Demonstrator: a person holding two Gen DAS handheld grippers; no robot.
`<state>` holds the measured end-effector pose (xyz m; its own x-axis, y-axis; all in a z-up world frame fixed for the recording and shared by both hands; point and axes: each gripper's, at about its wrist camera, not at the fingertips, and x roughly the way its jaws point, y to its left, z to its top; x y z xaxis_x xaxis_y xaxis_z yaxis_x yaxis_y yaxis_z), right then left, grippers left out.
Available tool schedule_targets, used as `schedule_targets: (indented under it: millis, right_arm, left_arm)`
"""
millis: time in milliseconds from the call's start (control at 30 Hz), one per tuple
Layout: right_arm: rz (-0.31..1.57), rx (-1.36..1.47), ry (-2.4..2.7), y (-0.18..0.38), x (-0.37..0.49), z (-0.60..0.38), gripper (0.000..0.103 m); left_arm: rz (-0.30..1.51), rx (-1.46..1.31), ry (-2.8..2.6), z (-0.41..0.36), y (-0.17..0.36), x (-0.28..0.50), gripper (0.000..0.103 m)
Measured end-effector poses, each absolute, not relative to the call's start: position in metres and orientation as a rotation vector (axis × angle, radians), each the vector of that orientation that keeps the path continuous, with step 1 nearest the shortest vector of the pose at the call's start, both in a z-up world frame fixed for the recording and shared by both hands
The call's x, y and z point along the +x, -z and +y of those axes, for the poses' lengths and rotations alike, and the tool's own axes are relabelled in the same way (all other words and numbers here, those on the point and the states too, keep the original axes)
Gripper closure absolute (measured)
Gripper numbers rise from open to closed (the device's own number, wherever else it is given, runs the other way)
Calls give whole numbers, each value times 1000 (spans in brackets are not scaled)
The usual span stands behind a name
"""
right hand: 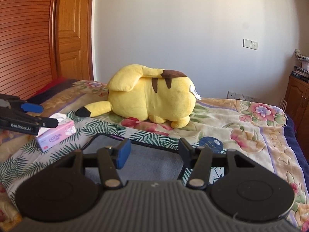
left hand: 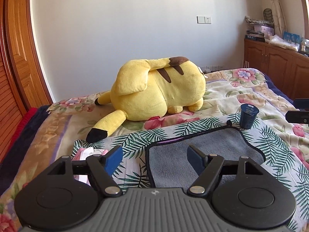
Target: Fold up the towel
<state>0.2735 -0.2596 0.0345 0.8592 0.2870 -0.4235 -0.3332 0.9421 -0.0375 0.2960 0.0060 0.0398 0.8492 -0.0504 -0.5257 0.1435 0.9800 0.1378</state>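
Note:
A grey towel (left hand: 202, 147) with a dark border lies flat on a palm-leaf cloth (left hand: 135, 141) on the bed. My left gripper (left hand: 155, 157) is open and empty, just above the towel's near left part. In the right wrist view the towel (right hand: 146, 160) lies under my right gripper (right hand: 154, 152), which is open and empty. The left gripper (right hand: 41, 116) also shows at the left edge of the right wrist view, open. The right gripper's side shows at the right edge of the left wrist view (left hand: 299, 112).
A big yellow plush toy (left hand: 160, 90) lies beyond the towel. A dark blue cup (left hand: 248, 117) stands at the towel's far right corner. A pink tissue pack (right hand: 58, 135) lies left of the towel. A wooden wardrobe (right hand: 38, 38) stands left, cabinets (left hand: 280, 65) right.

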Motion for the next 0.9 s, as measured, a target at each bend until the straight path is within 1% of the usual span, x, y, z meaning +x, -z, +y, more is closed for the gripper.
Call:
schedule_targets:
  millis: [67, 133, 367, 400, 433, 500, 533, 667, 700, 733, 767, 900]
  right_arm:
    - [428, -97, -325, -36, 266, -259, 46]
    - [430, -85, -321, -36, 260, -258, 44]
    - [443, -79, -314, -36, 244, -253, 38]
    - [443, -79, -312, -36, 243, -253, 34]
    - [441, -81, -308, -37, 241, -252, 25]
    - [432, -82, -307, -39, 236, -251, 15]
    - [430, -81, -308, -40, 233, -251, 13]
    - [430, -70, -307, -45, 223, -251, 12]
    - [427, -70, -307, -47, 220, -251, 10]
    - [425, -68, -305, -49, 217, -250, 3]
    - [419, -65, -306, -51, 214, -251, 0]
    - [419, -57, -301, -58, 200, -250, 0]
  left_arm:
    - [537, 179, 105, 5, -44, 286, 42]
    - [528, 176, 105, 5, -47, 276, 37]
    - [519, 166, 129, 2, -57, 247, 30]
    - [516, 164, 131, 1, -59, 244, 28]
    - [512, 163, 134, 0, -61, 239, 27]
    - [506, 163, 136, -1, -64, 233, 24]
    - [502, 164, 135, -3, -67, 230, 23]
    - [484, 164, 130, -5, -74, 216, 18]
    - [481, 161, 128, -5, -76, 213, 16]
    - [478, 158, 127, -5, -78, 209, 16]
    - [476, 155, 126, -5, -79, 206, 16]
    - [467, 158, 121, -6, -86, 191, 16]
